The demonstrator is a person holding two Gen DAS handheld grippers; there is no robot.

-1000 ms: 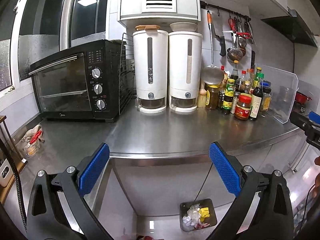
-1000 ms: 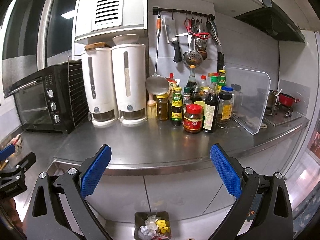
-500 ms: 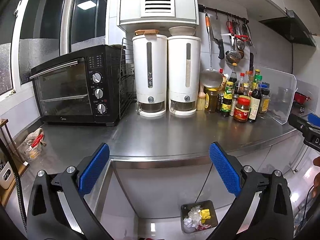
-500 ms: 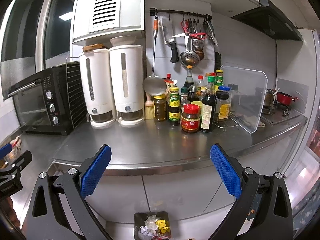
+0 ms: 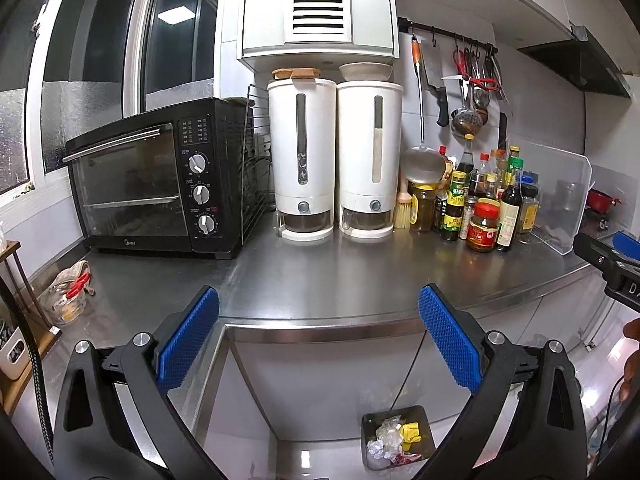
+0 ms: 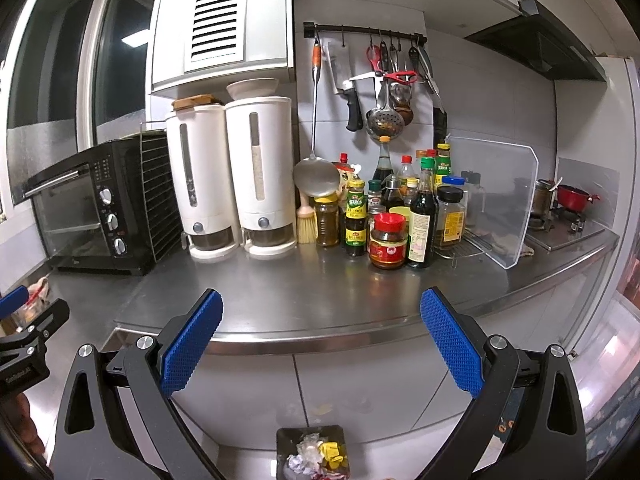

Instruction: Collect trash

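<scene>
A small dark bin (image 5: 397,438) (image 6: 313,453) stands on the floor below the steel counter (image 5: 320,280) (image 6: 320,296), holding crumpled clear, white, yellow and red scraps. My left gripper (image 5: 319,340) is open and empty, held in front of the counter edge, above and left of the bin. My right gripper (image 6: 321,342) is also open and empty, hanging almost straight above the bin. Each gripper shows at the edge of the other's view. No loose trash shows on the counter between the blue pads (image 5: 188,342).
A black toaster oven (image 5: 156,180), two white dispensers (image 5: 336,160), a cluster of sauce bottles and jars (image 6: 396,216), a clear splash guard (image 6: 496,200) and a stove with a red pot (image 6: 574,196) line the counter. A glass bowl (image 5: 66,298) sits far left. Utensils hang on a rail (image 6: 364,34).
Both grippers have risen slightly and tilted up, so the counter and the bin sit a little lower in each view. The jaws stay open and empty.
</scene>
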